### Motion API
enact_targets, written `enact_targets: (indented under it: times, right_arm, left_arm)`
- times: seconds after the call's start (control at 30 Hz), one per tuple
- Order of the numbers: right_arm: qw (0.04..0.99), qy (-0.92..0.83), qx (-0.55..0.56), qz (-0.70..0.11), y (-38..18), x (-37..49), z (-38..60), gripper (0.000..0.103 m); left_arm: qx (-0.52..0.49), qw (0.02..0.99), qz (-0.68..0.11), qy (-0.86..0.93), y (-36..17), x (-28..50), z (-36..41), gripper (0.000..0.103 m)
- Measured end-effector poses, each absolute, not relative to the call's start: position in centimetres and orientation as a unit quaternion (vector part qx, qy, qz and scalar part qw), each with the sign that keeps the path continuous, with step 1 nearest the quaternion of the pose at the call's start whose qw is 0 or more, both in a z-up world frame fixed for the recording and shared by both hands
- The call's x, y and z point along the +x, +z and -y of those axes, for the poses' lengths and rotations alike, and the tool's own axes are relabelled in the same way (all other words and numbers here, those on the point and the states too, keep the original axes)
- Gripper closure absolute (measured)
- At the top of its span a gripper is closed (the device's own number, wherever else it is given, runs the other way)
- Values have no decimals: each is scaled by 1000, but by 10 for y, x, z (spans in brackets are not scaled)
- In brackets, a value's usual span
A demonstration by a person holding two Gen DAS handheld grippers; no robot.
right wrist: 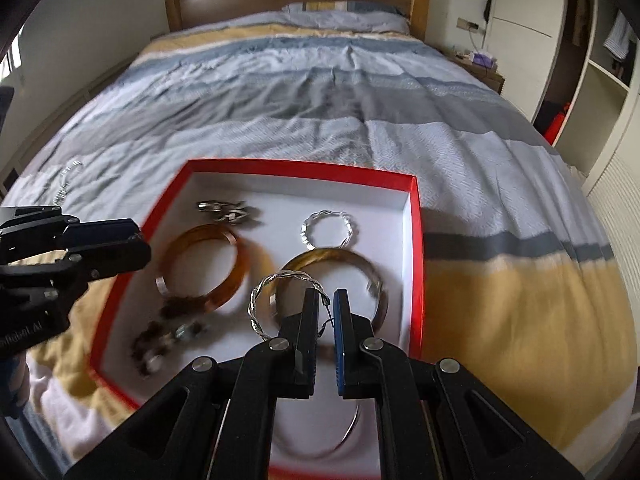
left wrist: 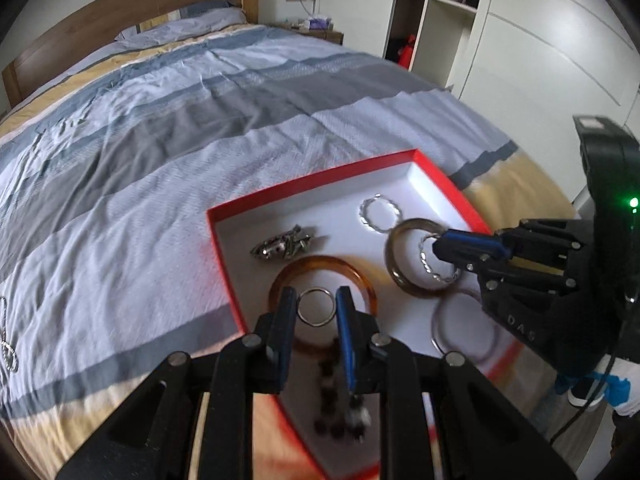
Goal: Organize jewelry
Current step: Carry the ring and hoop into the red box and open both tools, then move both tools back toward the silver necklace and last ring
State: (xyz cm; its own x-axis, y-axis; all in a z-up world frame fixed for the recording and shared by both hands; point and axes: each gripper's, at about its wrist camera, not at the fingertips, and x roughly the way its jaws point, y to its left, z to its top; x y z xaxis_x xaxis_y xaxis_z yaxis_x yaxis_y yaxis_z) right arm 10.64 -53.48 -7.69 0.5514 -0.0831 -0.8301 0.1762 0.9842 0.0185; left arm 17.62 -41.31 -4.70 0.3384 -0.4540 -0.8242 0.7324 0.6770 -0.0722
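A red box with a white inside [left wrist: 224, 232] [right wrist: 416, 216] lies on the bed and holds several pieces of jewelry. My left gripper [left wrist: 315, 300] is shut on a small silver ring [left wrist: 316, 322] and holds it over the amber bangle [left wrist: 362, 276] [right wrist: 232, 276]. My right gripper [right wrist: 325, 300] [left wrist: 438, 246] is shut on a twisted silver bangle [right wrist: 260, 300] [left wrist: 428, 264] above a brown-and-silver bangle [right wrist: 380, 280] [left wrist: 394, 268]. Another twisted silver bangle [right wrist: 308, 228] [left wrist: 366, 216], a silver chain bracelet [left wrist: 280, 244] [right wrist: 224, 210] and a dark bead bracelet [right wrist: 152, 340] lie in the box.
The box lies on a striped blue, grey and yellow bedspread [left wrist: 160, 140]. A thin silver bangle [left wrist: 440, 340] [right wrist: 344, 436] lies near the box's front. More silver jewelry lies on the bedspread to the left [right wrist: 66, 184] [left wrist: 8, 344]. A wardrobe [left wrist: 520, 40] stands to the right.
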Motion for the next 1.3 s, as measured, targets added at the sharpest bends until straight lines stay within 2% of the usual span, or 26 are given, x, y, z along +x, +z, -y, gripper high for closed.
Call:
enact_targets:
  times: [0.27, 0.5, 0.57, 0.63, 0.73, 0.8, 1.0, 1.3]
  right_arm:
    - [869, -61, 17, -491, -100, 126, 536, 96]
    - [872, -53, 9, -486, -98, 122, 536, 96]
    - [872, -54, 6, -486, -98, 122, 536, 93]
    - [871, -58, 8, -487, -98, 121, 538, 82]
    - [870, -66, 8, -488, -97, 120, 540, 81]
    - [870, -71, 10, -488, -95, 117, 540, 80]
    - [875, -85, 14, -476, -79, 103, 538, 79]
    - [888, -103, 27, -447, -32, 63, 520, 75]
  left_arm:
    - [159, 797, -460, -358, -76, 192, 422, 84]
    - [163, 799, -451, -364, -79, 186, 424, 83]
    - [161, 797, -453, -365, -81, 185, 425, 83]
    - [161, 799, -451, -364, -81, 183, 424, 83]
    - [158, 797, -453, -368, -79, 181, 422, 83]
    - [154, 797, -453, -369, -76, 180, 420, 78]
    - [140, 803, -445, -372, -57, 175, 405, 71]
    - [128, 815, -422, -375, -10, 149, 360, 59]
